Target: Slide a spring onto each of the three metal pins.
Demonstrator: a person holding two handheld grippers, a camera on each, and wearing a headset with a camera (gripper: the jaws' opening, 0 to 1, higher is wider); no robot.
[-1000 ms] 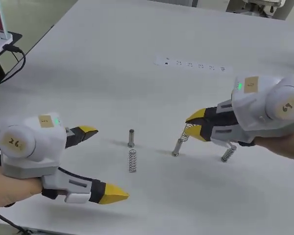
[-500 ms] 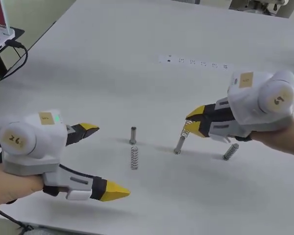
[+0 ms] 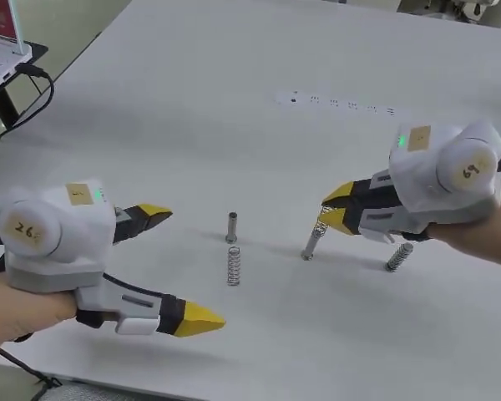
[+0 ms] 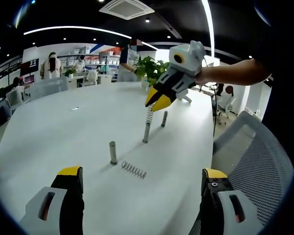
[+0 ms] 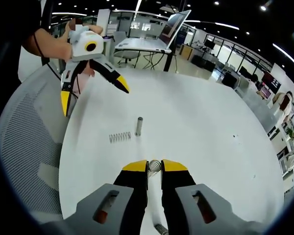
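Observation:
Three short metal pins stand on the white table. The left pin is bare, and a loose spring lies beside it. My right gripper is shut on a spring whose lower end meets the top of the tilted middle pin. The right pin wears a spring. My left gripper is open with nothing in it, left of the bare pin.
A white power strip lies flat on the table farther back. A laptop and a black cable are off the left edge. A mesh chair stands at the near table edge. People stand far off in the room.
The head camera has shifted a little. My right gripper has brought the spring's lower end closer onto the middle pin's top. The left gripper stays open in place.

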